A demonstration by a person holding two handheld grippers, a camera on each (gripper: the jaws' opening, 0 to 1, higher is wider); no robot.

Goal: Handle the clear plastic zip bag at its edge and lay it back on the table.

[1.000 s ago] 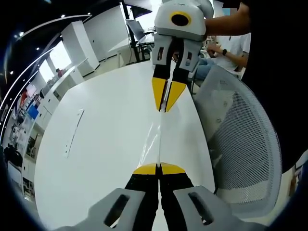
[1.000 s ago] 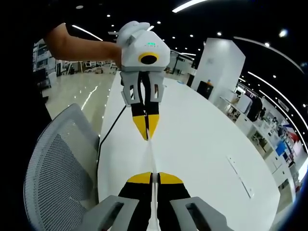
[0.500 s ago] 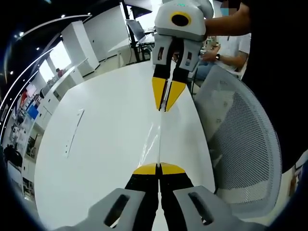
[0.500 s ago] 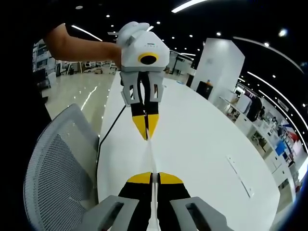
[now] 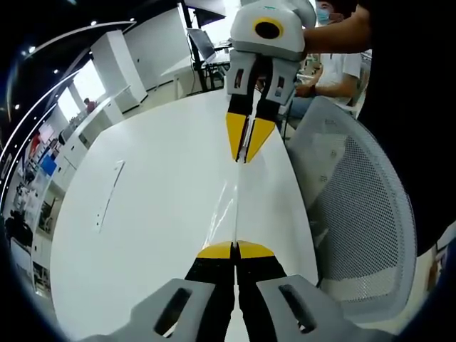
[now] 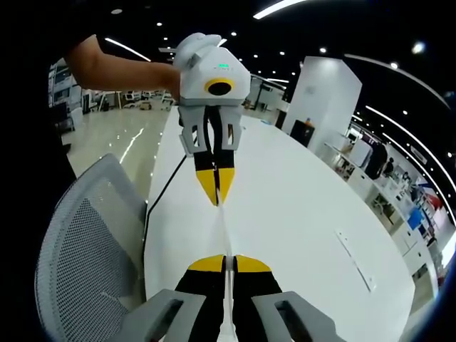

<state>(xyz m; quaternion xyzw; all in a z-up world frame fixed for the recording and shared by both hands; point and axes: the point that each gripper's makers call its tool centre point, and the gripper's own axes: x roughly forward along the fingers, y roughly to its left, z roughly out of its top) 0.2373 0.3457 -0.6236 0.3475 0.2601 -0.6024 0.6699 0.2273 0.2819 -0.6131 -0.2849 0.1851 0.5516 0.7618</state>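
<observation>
Stretching between the two tools, the clear plastic zip bag point(image 5: 229, 206) hangs edge-on above the white table point(image 5: 157, 214), pinched at one end by the left gripper point(image 5: 236, 246) and at the other by the right gripper point(image 5: 244, 161), both sets of yellow-tipped jaws closed tight on the film with no gap showing. To my eye the step in hand is the lay-down: it would go best if both hands sink together and level, keeping a little tension so the bag does not fold or twist, and if the jaws part only once the film rests flat on the tabletop. Letting one end go early would probably let the bag swing or crumple toward the other. From the left gripper view you catch the faint sheen of the film itself, a thin pale strip point(image 5: 108, 196) lying on the table off to one side, a seated person beyond the far end, and the grey mesh chair point(image 5: 360, 214) pushed up to the table edge. From the right gripper view the bag point(image 6: 226, 231) is little more than a thin line, but it shows a dark cable point(image 6: 162, 194) trailing over the table's near edge, the person's bare forearm point(image 6: 117, 70) behind the left gripper point(image 6: 216, 201), and the right gripper's point(image 6: 228, 260) own clamped tips.
</observation>
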